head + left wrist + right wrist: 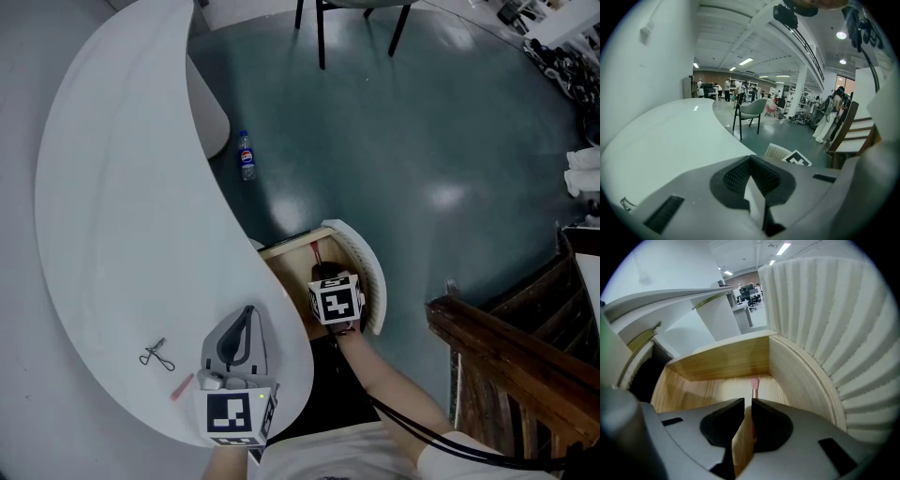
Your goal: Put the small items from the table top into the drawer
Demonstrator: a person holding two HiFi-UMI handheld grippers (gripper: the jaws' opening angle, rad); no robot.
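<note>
The drawer (292, 255), wooden inside with a ribbed white front (371, 272), stands pulled out under the curved white table top (122, 187). My right gripper (330, 281) points down into it, shut on a thin pink brush (754, 383) whose tip hangs over the drawer floor (703, 392). On the table lie a metal eyelash curler (156, 354) and a small pink stick (182, 387). To their right my left gripper (247, 314) rests over the table's near edge, shut with nothing between its jaws, as the left gripper view (751, 161) also shows.
A blue-labelled bottle (246, 156) lies on the floor beyond the table. A dark wooden frame (506, 347) stands at the right. Chair legs (322, 33) rise at the top; a grey chair (752, 110) stands past the table's far edge.
</note>
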